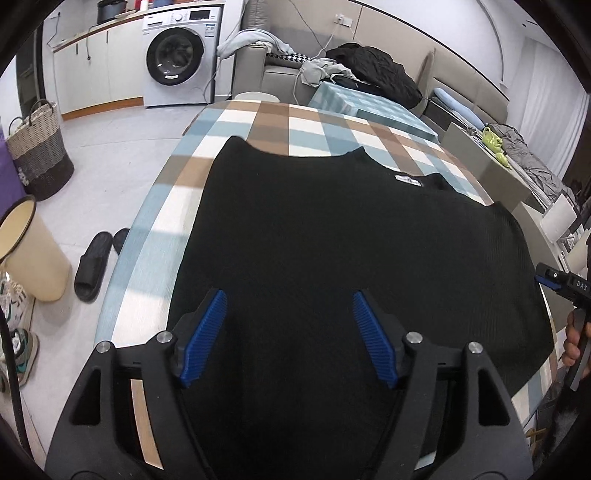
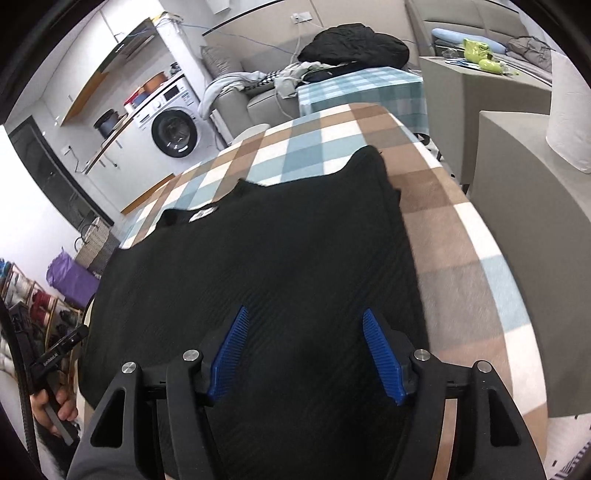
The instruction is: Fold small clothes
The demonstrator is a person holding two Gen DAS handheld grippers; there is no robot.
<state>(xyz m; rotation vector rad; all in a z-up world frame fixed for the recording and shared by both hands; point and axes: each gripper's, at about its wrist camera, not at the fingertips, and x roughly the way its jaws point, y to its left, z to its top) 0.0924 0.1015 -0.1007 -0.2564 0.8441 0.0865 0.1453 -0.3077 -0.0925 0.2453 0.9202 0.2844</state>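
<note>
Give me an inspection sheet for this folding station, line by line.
Surface: checked tablecloth, mostly covered.
Job's things: black top spread flat, neck label showing.
Clutter: nothing seen on the cloth.
Grippers: left gripper and right gripper open over the near hem, blue fingers empty.
Cables: wires to a wall socket.
Surroundings: washing machine, sofa with clothes, slippers, laundry basket.

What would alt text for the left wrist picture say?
A black knit top lies spread flat on a checked tablecloth, with the open left gripper poised above its near edge. A washing machine stands behind.
</note>
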